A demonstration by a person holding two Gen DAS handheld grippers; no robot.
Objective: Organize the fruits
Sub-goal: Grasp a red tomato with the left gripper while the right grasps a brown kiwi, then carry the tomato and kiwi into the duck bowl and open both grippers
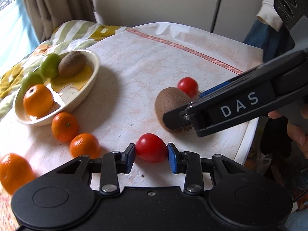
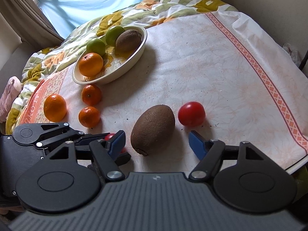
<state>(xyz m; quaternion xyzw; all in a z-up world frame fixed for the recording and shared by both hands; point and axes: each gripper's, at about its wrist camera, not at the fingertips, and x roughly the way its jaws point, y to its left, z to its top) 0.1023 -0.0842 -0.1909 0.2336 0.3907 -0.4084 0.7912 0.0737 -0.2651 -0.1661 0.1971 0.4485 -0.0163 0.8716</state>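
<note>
The right gripper stands wide open around the kiwi on the cloth, whose long axis points away and slightly right (between the pads). The left gripper pinches a tomato; the bowl lies far-left.

L gripper sits low near the table's near edge, jaws narrowed, both blue pads pressed against the sides of a red tomato w/ no gap showing. R gripper comes in from the table's right edge, angled down, jaws spread wide, one pad each side of the loose kiwi, w/ clear gaps, not touching it. R hand wraps the handle behind; only fingers visible at the frame's edge. L hand not seen.
</note>
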